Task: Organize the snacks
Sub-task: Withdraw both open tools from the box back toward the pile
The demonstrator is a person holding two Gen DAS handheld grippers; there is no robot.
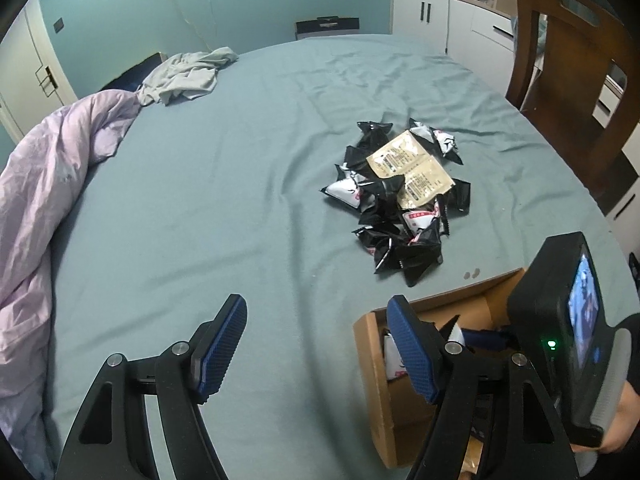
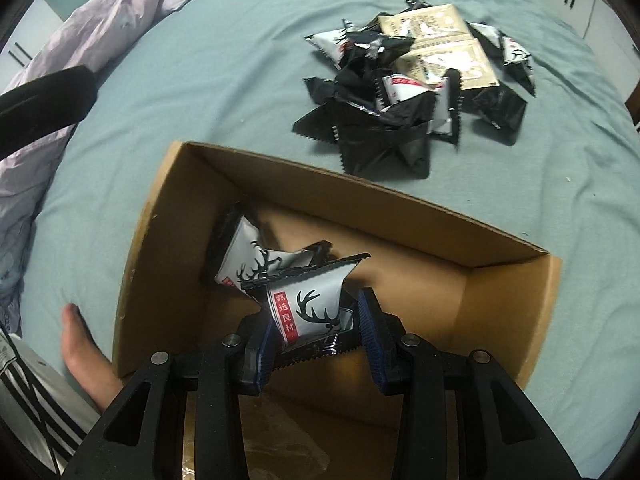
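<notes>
A pile of black-and-white snack packets (image 1: pixel 400 208) (image 2: pixel 412 92), with two beige sachets (image 1: pixel 416 168) on top, lies on the teal bedsheet (image 1: pixel 240 160). Nearer me stands an open cardboard box (image 1: pixel 368 348) (image 2: pixel 360 196). My right gripper (image 2: pixel 318 312) reaches down into the box, shut on a white packet with a black antler print (image 2: pixel 308 300). A second antler packet (image 2: pixel 248 256) lies on the box floor at the left. My left gripper (image 1: pixel 316 308) hovers over bare sheet left of the box, open, with nothing between its fingers.
A lilac duvet (image 1: pixel 48 200) is bunched along the left, with a grey garment (image 1: pixel 188 72) behind it. A wooden chair (image 1: pixel 572 60) and white cabinets (image 1: pixel 440 16) stand beyond the bed's right edge. A person's bare foot (image 2: pixel 80 344) rests beside the box's left wall.
</notes>
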